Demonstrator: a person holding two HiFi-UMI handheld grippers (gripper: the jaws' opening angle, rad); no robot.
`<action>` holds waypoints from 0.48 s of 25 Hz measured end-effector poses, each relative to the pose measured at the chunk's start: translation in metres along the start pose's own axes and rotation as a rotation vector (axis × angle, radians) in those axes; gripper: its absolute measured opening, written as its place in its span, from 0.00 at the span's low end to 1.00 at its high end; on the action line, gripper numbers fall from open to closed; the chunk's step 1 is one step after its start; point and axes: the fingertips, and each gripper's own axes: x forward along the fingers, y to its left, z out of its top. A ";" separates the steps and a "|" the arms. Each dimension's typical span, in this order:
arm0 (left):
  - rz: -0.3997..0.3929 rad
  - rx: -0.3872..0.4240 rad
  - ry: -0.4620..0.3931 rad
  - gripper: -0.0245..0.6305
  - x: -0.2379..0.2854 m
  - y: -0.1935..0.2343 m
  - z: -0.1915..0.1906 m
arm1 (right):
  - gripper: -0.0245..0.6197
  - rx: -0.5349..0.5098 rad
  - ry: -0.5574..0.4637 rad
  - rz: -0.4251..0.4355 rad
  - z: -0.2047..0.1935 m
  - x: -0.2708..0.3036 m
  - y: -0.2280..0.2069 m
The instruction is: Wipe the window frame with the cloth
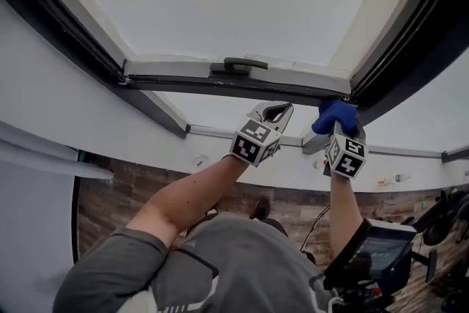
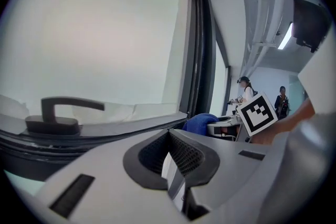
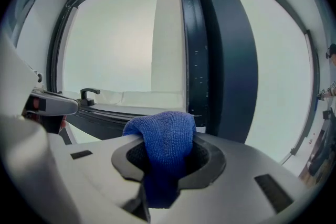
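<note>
The dark window frame (image 1: 220, 82) runs across the head view, with its lever handle (image 1: 245, 64) on the lower rail. My right gripper (image 1: 335, 122) is shut on a blue cloth (image 1: 333, 113), and the bunched cloth sits just under the frame's right corner. In the right gripper view the cloth (image 3: 167, 131) bulges out between the jaws, in front of the frame's dark upright (image 3: 197, 44). My left gripper (image 1: 282, 108) hangs shut and empty below the rail, left of the cloth. The left gripper view shows the handle (image 2: 58, 113) and the cloth (image 2: 199, 122).
White wall (image 1: 66, 106) surrounds the window. Wooden floor (image 1: 117, 194) lies far below, with dark equipment (image 1: 381, 253) at lower right. Two people (image 2: 245, 91) stand far off in the left gripper view. A second pane (image 3: 273, 60) lies right of the upright.
</note>
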 end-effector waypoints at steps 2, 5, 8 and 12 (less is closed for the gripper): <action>0.035 -0.018 -0.007 0.05 -0.016 0.020 -0.003 | 0.22 -0.011 -0.001 0.032 0.003 0.007 0.024; 0.081 -0.044 -0.020 0.05 -0.044 0.048 -0.007 | 0.22 -0.031 0.007 0.096 0.003 0.013 0.072; 0.126 -0.064 -0.035 0.05 -0.074 0.076 -0.010 | 0.22 -0.055 0.009 0.156 0.004 0.017 0.121; 0.197 -0.096 -0.054 0.05 -0.114 0.117 -0.018 | 0.22 -0.096 0.014 0.239 0.008 0.026 0.186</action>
